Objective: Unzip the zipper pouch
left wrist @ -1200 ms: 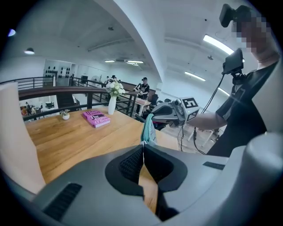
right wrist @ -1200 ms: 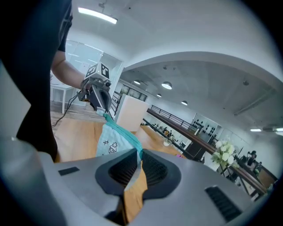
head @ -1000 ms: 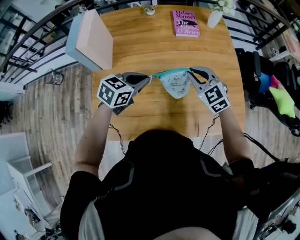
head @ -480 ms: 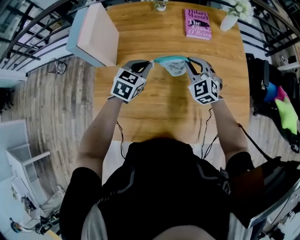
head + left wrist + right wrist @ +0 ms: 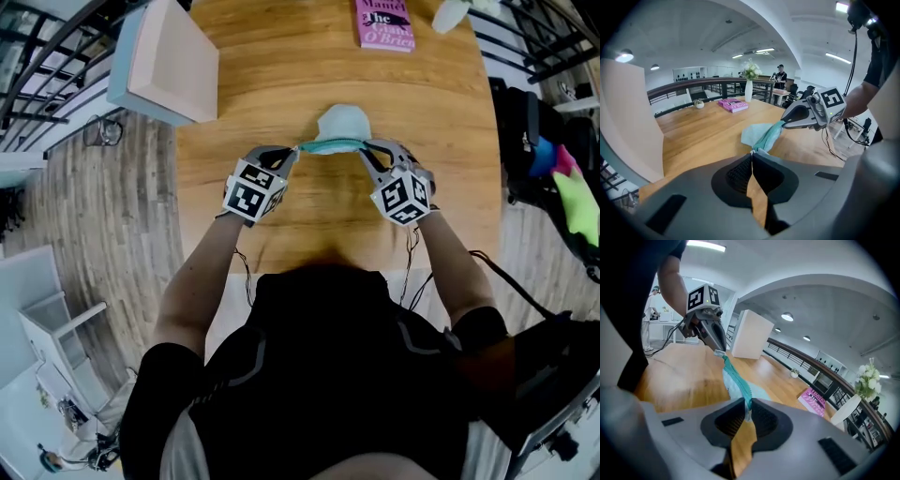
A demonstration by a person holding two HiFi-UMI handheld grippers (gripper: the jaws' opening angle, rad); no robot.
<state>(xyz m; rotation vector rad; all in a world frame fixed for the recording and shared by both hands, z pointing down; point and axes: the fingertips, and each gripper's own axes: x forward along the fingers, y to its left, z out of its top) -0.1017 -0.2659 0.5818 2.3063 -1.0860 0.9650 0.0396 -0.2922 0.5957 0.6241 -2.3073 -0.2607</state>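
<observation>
Bright, even indoor light; strong wide-angle bend in every view.
From above, ceiling strip lights (image 5: 765, 50) and round lamps (image 5: 787, 316) light the room, with no harsh glare. In the head view the wooden table (image 5: 281, 56) is evenly lit, with a soft shadow along its near edge at frame centre. Both gripper views go black at the corners and curve straight lines near the edges. The right gripper view smears the tabletop at left centre; the zipper pouch (image 5: 761, 136) in the left gripper view looks fairly sharp.
</observation>
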